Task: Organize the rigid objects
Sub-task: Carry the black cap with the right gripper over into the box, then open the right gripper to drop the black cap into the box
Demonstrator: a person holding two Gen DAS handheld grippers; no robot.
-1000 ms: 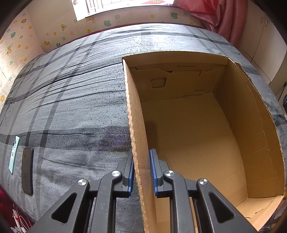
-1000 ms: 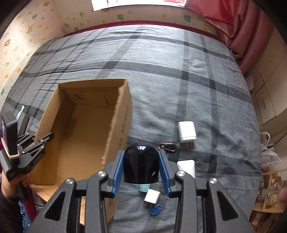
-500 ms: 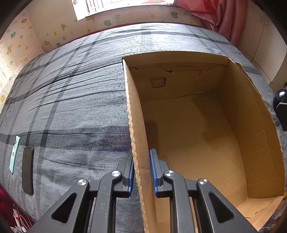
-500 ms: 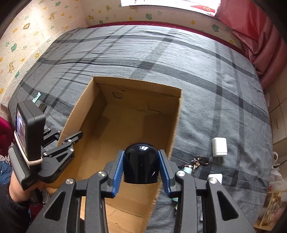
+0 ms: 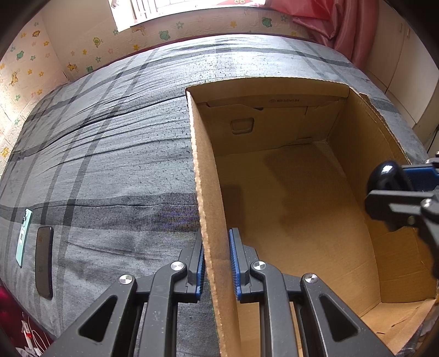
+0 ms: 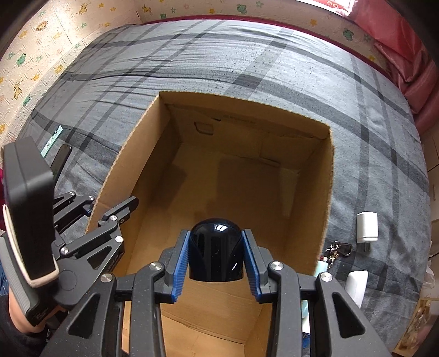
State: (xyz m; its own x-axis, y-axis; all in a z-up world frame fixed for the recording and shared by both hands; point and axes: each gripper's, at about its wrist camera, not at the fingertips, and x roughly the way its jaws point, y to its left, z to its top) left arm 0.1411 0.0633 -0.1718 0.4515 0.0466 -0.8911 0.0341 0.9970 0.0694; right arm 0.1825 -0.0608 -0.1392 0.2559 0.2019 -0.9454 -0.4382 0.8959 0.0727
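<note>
An open cardboard box (image 5: 354, 131) (image 6: 326, 175) lies on a grey plaid bed. My left gripper (image 5: 216, 263) is shut on the box's left wall, one finger outside and one inside; it shows in the right wrist view (image 6: 109, 208) too. My right gripper (image 6: 216, 258) is shut on a glossy black domed object (image 6: 215, 248) and holds it over the inside of the box. In the left wrist view the right gripper (image 5: 395, 178) and the black object (image 5: 384, 173) come in over the box's right wall. The box floor is bare.
Two phones, one dark (image 5: 44, 261) and one mint green (image 5: 23, 236), lie on the bed left of the box. A white charger (image 6: 367, 227), keys (image 6: 338, 250) and a white block (image 6: 356, 282) lie right of the box. Wall and pink curtain (image 5: 343, 24) stand beyond.
My right gripper has carried the black object left from the bed, over the box's right wall, to above the box's inside. The left gripper has kept its hold on the wall.
</note>
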